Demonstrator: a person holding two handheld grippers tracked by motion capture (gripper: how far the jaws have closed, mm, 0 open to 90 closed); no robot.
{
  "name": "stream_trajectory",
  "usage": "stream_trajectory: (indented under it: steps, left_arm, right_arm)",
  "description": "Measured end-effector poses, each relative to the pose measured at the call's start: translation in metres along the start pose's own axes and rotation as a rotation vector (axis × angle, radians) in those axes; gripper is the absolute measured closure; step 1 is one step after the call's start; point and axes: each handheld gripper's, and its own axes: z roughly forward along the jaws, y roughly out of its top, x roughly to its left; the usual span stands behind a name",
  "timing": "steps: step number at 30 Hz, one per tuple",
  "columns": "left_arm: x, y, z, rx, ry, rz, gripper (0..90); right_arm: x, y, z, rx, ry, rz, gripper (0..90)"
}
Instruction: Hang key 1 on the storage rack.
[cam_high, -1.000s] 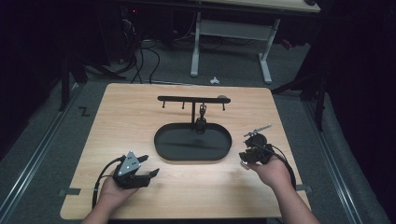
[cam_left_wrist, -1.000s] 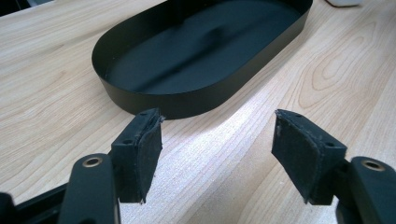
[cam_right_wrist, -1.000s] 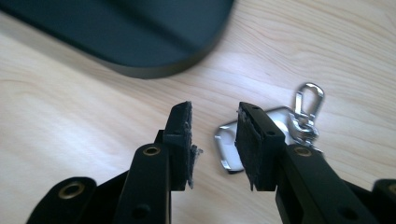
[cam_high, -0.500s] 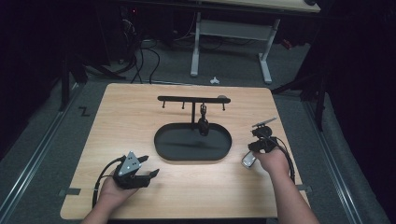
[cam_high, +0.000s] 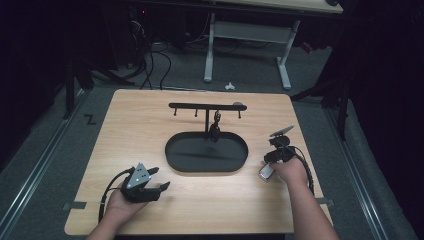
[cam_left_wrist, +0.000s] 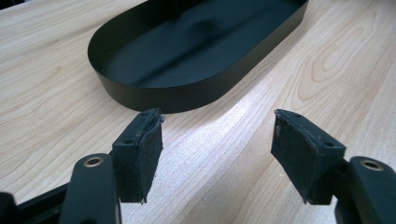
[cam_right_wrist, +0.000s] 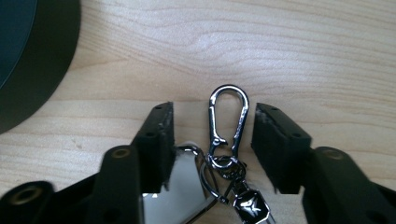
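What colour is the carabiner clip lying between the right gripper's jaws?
Shiny silver; the carabiner clip shows best in the right gripper view.

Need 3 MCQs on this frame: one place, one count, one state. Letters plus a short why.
1. Where does the key clip lie?
A. in the tray
B. on the table between the right gripper's jaws
C. on the rack

2. How many things hang from the rack?
A. one
B. three
C. none

3. How do the left gripper's jaws stand?
A. shut on the tray
B. shut on nothing
C. open with nothing between

Key: 1 B, the clip lies on bare wood inside the right gripper, pads clear of it. 2 A, one dark piece hangs over the tray. 3 C, bare table shows between the pads.
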Motion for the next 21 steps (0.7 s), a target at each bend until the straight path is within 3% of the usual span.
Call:
stream_trajectory:
  steps: [9, 15, 21]
  left_arm:
    - [-0.001, 0.000, 0.001, 0.002, -0.004, 0.004, 34.1]
    - [-0.002, 0.000, 0.002, 0.010, -0.011, 0.009, 34.1]
    - [-0.004, 0.000, 0.002, 0.017, -0.017, 0.015, 34.1]
  right_arm:
    - [0.002, -0.011, -0.002, 0.012, 0.020, -0.022, 44.1]
    - [0.006, -0.027, -0.006, 0.002, 0.059, -0.029, 43.5]
    - [0.019, -0.050, -0.012, -0.007, 0.106, -0.091, 43.6]
